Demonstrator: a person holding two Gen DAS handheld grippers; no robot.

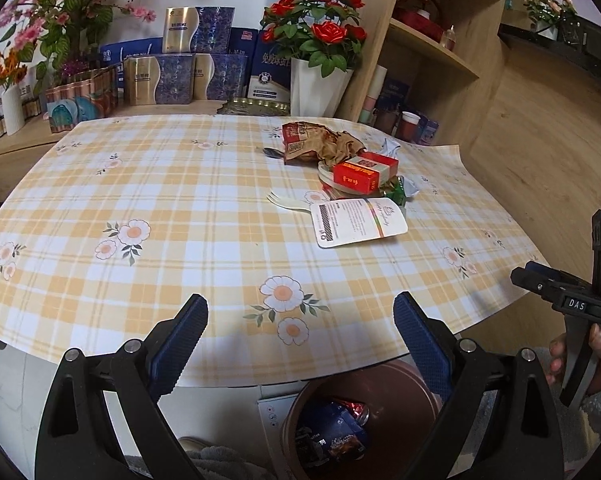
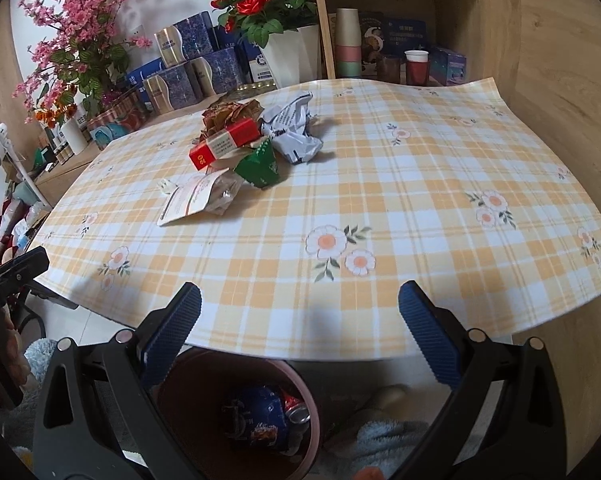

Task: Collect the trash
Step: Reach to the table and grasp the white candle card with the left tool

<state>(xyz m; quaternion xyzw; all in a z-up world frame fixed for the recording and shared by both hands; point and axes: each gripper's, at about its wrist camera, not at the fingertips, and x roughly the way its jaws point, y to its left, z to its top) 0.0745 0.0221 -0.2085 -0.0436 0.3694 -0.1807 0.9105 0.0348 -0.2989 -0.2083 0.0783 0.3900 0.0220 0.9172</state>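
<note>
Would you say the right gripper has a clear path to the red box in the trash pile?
Probably yes: the right gripper is open and empty, with only bare tablecloth between it and the red box, which lies exposed atop the pile.

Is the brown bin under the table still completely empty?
No. In the right wrist view the brown bin below the table edge already holds a blue packet and a crushed red can.

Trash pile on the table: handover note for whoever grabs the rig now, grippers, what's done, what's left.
Left gripper: open, empty, at the table's near edge.
Right gripper: open, empty, also at the near edge.
Bin: on the floor under that edge, already holding a blue packet and a crushed can.
Left on the tablecloth: white label pouch, red box, brown wrapper, green wrapper, crumpled white wrapper, plastic fork.
</note>
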